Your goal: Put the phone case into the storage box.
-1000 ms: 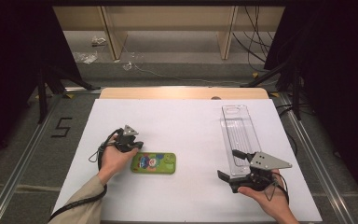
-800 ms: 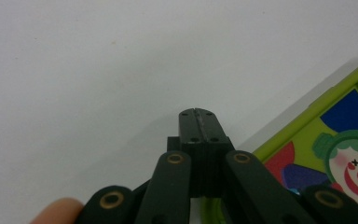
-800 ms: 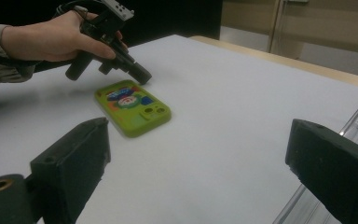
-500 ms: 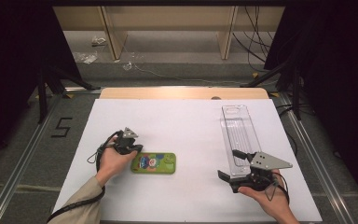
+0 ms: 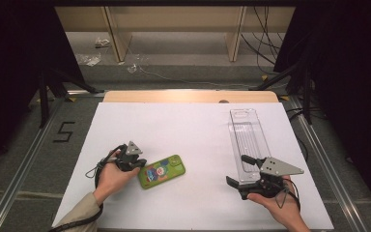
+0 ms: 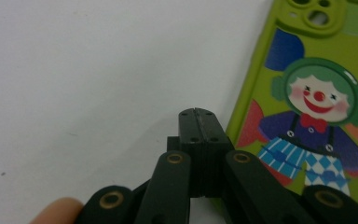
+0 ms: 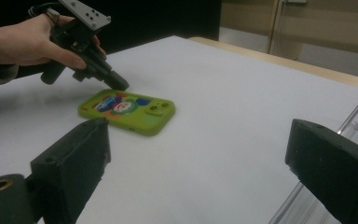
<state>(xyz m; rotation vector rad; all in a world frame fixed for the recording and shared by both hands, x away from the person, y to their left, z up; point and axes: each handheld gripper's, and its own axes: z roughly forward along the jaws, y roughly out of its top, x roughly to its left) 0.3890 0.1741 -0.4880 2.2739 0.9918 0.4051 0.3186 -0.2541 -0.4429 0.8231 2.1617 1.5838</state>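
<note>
Lying flat on white table [image 5: 203,130]: green phone case [image 5: 161,171], clown print up, near front-left. Left gripper [image 6: 196,116] jaws pressed together, empty, beside case's long edge. Right gripper [image 5: 244,176] jaws wide apart, empty, at clear tray [image 5: 248,140]. Case likely light, rubbery, flexible; pinch across long edge or raised rim, expect bending.

a white sheet is covering the table [image 5: 183,121], whose pale wooden edge [image 5: 188,95] is showing at the far side. grey carpet [image 5: 24,145] is lying around it, bearing a black "5" [image 5: 64,131]. wooden shelving [image 5: 174,24] is standing behind, cables [image 5: 265,34] are trailing down, and dark curtains [image 5: 14,58] are hanging at both sides.
</note>
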